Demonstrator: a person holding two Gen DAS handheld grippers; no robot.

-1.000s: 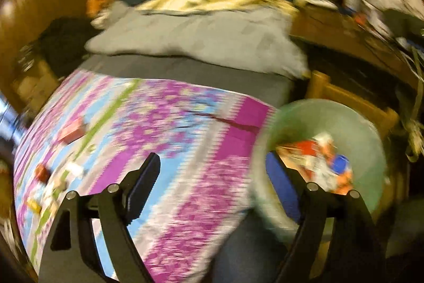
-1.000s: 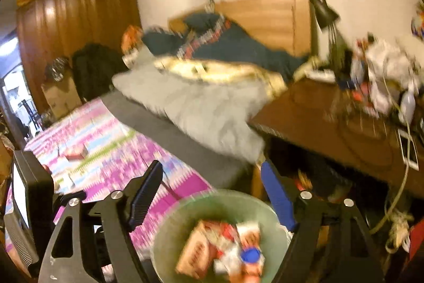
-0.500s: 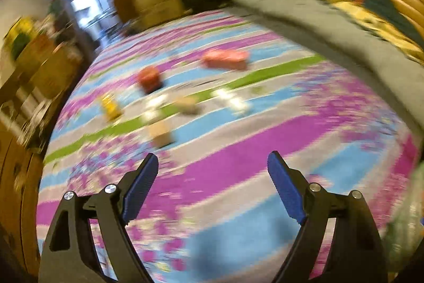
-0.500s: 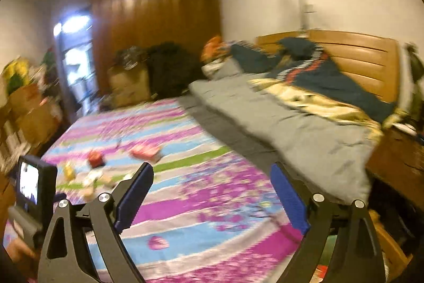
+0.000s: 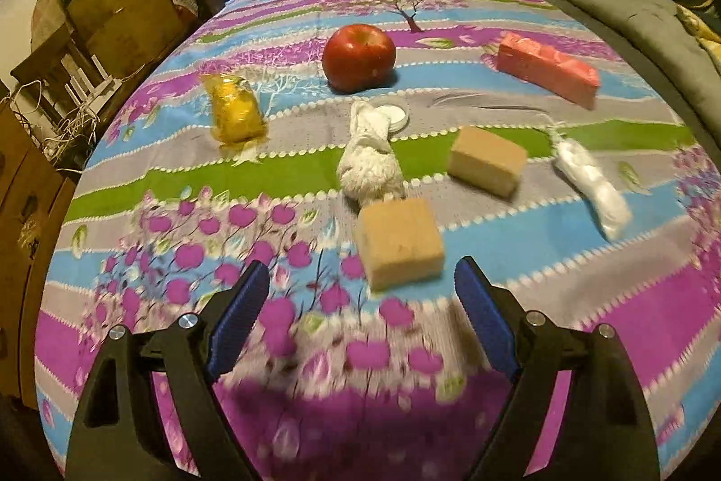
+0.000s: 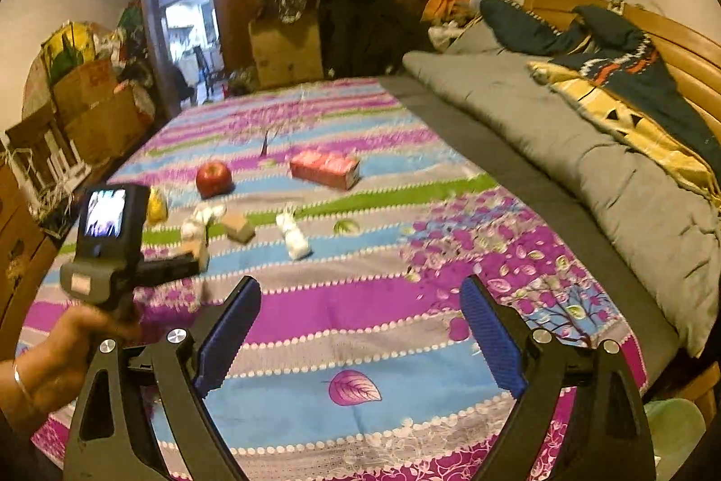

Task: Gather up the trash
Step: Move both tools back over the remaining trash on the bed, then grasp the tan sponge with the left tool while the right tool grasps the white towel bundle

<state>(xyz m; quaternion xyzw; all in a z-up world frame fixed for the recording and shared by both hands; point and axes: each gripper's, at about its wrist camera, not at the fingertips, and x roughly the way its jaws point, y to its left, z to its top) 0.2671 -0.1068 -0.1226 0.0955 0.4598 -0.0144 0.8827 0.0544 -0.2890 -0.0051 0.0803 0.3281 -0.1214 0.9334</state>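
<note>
**Both grippers wide open above the bedspread, trash still lying loose**

No brand or lettering can be read on any item; the pink carton point(image 5: 547, 70) has pale markings, but they are too blurred to make out.

The left gripper point(image 5: 360, 291) hangs low over the patterned bedspread point(image 5: 586, 300), its blue-padded fingers point(image 5: 239, 309) spread wide and holding nothing. Just ahead of it at 12 o'clock lies a tan sponge-like block point(image 5: 399, 242), close to the finger line but clear of both pads. Behind that block, touching or nearly touching it, sits a crumpled white tissue wad point(image 5: 369, 154). A second tan block point(image 5: 486, 158) lies at 1 o'clock, a twisted white wrapper point(image 5: 590, 183) at 2 o'clock, and the pink carton farther out at 1 o'clock. A yellow crinkled wrapper point(image 5: 234, 109) rests at 11 o'clock. A red apple point(image 5: 359, 56) stands at 12 o'clock beyond the tissue, with a small white lid point(image 5: 394, 114) between them.

The right gripper point(image 6: 360, 327) is held higher and farther back, fingers equally wide apart and empty. Its view shows the person's left hand point(image 6: 58, 350) at 8 o'clock, gripping the left tool's handle beneath the small camera screen point(image 6: 106, 213).
</note>
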